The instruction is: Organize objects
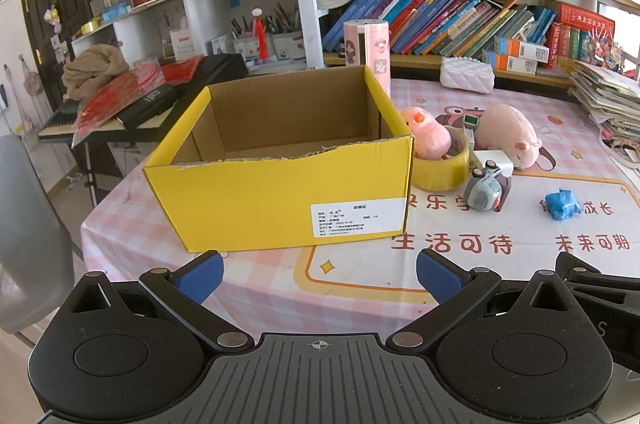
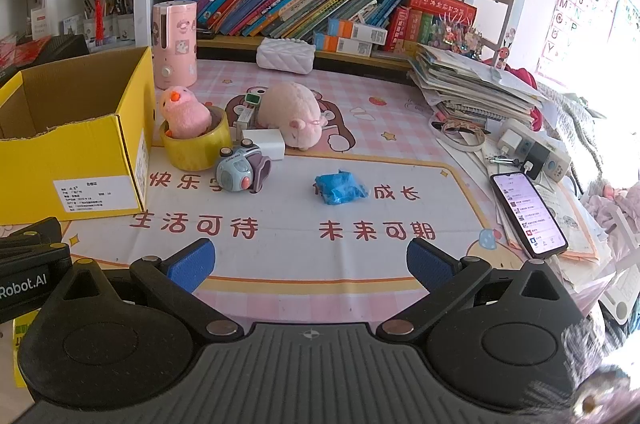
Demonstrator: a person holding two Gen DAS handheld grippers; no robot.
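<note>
Yellow cardboard box (image 1: 280, 180) is sitting empty on the desk (image 2: 280, 256), toys lying just beside it: pink chick (image 2: 185, 112) inside a tape roll (image 2: 196, 148), toy camera (image 2: 240, 174), blue wad (image 2: 340, 188). Left tongs (image 1: 320, 274) and right tongs (image 2: 310, 262) are hovering wide open, gripping nothing.

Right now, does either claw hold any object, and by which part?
Nothing is held. The left claw and right claw are both open and empty, above the table, short of the toys.
</note>
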